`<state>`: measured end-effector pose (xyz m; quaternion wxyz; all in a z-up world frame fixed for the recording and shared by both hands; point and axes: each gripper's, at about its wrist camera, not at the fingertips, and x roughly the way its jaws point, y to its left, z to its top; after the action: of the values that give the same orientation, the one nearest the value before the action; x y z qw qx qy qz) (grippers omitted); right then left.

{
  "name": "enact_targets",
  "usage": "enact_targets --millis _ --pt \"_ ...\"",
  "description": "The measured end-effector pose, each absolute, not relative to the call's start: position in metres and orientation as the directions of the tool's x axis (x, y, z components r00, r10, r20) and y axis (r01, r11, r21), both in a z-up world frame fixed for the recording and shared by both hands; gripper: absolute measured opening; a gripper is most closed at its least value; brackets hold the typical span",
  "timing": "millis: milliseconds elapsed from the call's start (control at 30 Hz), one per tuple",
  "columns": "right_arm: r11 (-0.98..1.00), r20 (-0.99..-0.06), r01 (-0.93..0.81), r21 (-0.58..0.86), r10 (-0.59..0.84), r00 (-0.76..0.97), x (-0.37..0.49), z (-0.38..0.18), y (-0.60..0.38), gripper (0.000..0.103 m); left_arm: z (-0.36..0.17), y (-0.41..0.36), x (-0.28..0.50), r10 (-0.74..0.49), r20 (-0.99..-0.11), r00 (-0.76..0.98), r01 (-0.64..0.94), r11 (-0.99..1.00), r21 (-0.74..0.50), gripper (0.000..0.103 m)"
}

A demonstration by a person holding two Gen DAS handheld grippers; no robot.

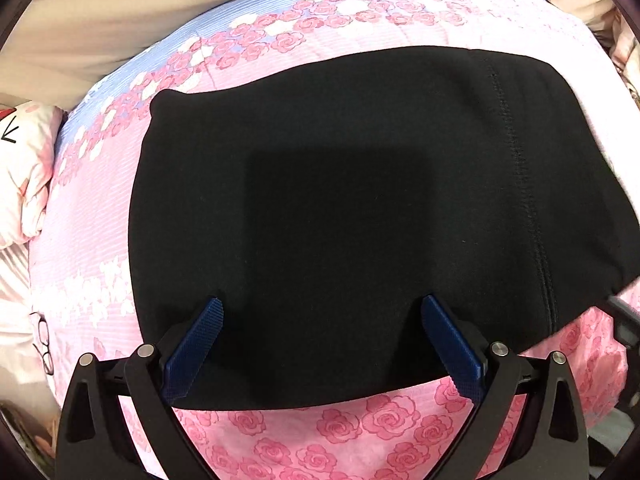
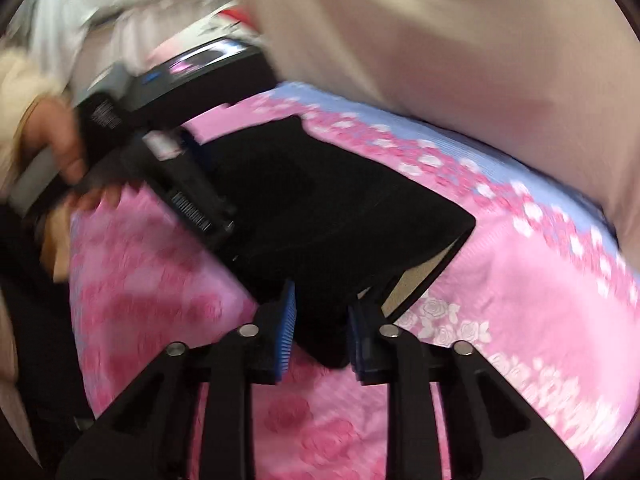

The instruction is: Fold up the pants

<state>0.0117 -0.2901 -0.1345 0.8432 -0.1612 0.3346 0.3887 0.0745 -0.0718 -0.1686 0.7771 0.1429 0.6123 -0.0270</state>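
A pink rose-print bedsheet (image 1: 360, 436) with a blue band along its far side spreads wide around both tools. The folded black pants (image 1: 340, 200) lie flat on it, straight ahead of the left gripper (image 1: 322, 340), near edge just under its tips, with bare sheet left and beyond. That gripper's jaws stand wide apart above the cloth, holding nothing. The right gripper (image 2: 322, 320) has its blue pads narrowly set around the pants' near corner; whether they press it cannot be told.
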Motion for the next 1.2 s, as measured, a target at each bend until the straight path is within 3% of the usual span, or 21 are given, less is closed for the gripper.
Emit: enact_targets --millis 167,300,500,600,767,867,1100,1200 --pt "0.629 -0.755 -0.777 0.030 0.524 0.396 0.012 -0.165 -0.306 0.020 -0.171 -0.076 0.068 0.141 -0.957 0.254 0.206 0.959 0.196 0.098" --pt "0.679 -0.792 -0.714 0.173 0.527 0.309 0.021 -0.188 -0.335 0.020 -0.173 -0.076 0.072 0.152 -0.953 0.263 0.195 0.959 0.207 0.098" --pt "0.734 -0.576 -0.312 0.603 0.672 0.465 0.069 -0.156 -0.410 0.022 -0.172 -0.086 0.071 0.175 -0.944 0.281 0.197 0.952 0.236 0.098" --pt "0.744 -0.587 -0.277 0.608 0.656 0.475 0.102 -0.163 -0.400 0.022 -0.171 -0.084 0.070 0.168 -0.946 0.278 0.180 0.958 0.223 0.098" --pt "0.702 -0.598 -0.444 0.558 0.710 0.372 0.118 -0.168 -0.352 0.021 -0.171 -0.081 0.071 0.161 -0.950 0.267 0.167 0.963 0.211 0.098" --pt "0.645 -0.559 -0.483 0.592 0.760 0.330 0.113 -0.160 -0.342 0.022 -0.172 -0.080 0.070 0.159 -0.950 0.269 0.163 0.964 0.208 0.098" --pt "0.618 -0.547 -0.356 0.701 0.786 0.287 0.143 -0.185 -0.341 0.022 -0.172 -0.080 0.070 0.152 -0.951 0.269 0.150 0.969 0.197 0.098" --pt "0.639 -0.577 -0.354 0.683 0.769 0.274 0.146 -0.184 -0.339 0.022 -0.173 -0.078 0.072 0.150 -0.952 0.266 0.148 0.970 0.194 0.098"
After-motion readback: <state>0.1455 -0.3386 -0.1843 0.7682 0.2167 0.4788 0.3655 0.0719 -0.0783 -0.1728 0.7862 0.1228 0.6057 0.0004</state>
